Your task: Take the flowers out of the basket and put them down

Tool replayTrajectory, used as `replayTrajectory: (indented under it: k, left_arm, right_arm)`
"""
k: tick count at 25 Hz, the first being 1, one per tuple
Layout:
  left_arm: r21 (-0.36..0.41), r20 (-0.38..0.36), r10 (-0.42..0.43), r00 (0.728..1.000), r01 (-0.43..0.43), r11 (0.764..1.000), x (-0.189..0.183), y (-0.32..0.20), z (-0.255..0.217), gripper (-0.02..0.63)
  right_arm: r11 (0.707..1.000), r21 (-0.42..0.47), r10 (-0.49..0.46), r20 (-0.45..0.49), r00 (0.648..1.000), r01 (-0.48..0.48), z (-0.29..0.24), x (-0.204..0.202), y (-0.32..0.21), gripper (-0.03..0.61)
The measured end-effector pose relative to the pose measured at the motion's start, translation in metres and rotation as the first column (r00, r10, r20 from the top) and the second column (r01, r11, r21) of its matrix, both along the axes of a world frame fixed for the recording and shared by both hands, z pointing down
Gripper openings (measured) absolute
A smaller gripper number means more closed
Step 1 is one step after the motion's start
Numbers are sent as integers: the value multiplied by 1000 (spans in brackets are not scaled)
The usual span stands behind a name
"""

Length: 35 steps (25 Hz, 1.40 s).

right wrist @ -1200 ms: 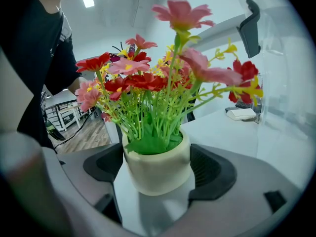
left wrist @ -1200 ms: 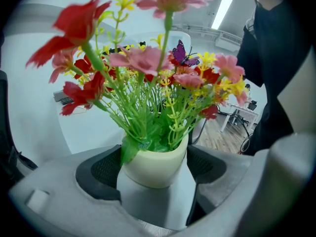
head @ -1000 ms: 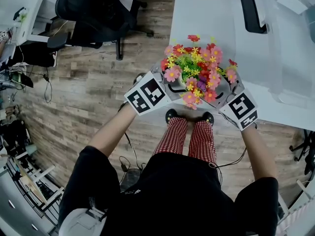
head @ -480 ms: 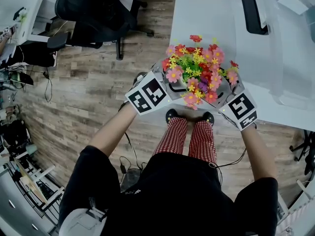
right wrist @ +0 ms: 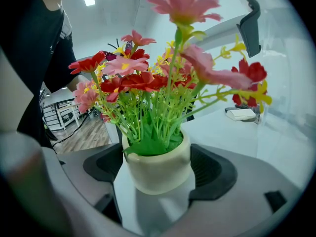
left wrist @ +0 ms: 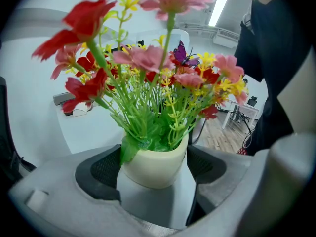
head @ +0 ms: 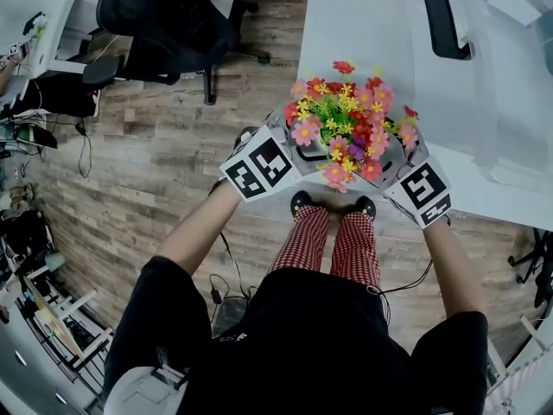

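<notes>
Left hand-held gripper (head: pixel 295 150) and right hand-held gripper (head: pixel 390 158) both clamp the cream flower pot (left wrist: pixel 153 164). Flowers (head: pixel 347 119) upright, airborne between them, near the bench (head: pixel 363 33) edge. No basket in view, so lift-out looks done. Set-down remains.

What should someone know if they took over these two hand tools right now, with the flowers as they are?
Left gripper: jaws closed on the cream pot, one pad on each side.
Right gripper: closed on the same pot from the other side.
Flowers: upright in the pot, held in the air at the near edge of the white table, partly over the floor.
Done: the flowers are lifted; no basket is in view.
Left: move the pot over the table, set it down upright, then open both grippers. Keep both closed until it rests.
</notes>
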<state>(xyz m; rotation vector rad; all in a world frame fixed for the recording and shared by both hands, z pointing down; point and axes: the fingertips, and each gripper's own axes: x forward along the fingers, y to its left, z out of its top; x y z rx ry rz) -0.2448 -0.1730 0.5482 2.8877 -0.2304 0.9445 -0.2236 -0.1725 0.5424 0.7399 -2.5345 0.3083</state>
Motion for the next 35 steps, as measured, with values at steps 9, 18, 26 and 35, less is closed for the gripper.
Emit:
replayTrajectory:
  k: [9, 18, 26, 35]
  left_arm:
    - [6, -12, -2, 1000, 2, 1000, 0, 0, 0, 411]
    - [13, -66, -23, 998, 24, 1000, -1, 1, -1, 411]
    - [-47, -118, -102, 988, 97, 994, -7, 1, -2, 411]
    - [-34, -140, -131, 981, 128, 991, -11, 4, -11, 411]
  right_arm:
    - [1000, 10, -2, 5, 1000, 2, 2, 1, 1, 426]
    - [1000, 24, -19, 39, 999, 18, 1, 0, 0, 426]
    - [1000, 12, 7, 82, 997, -8, -1, 1, 0, 426]
    - [993, 97, 57, 98, 994, -66, -21, 6, -3, 426]
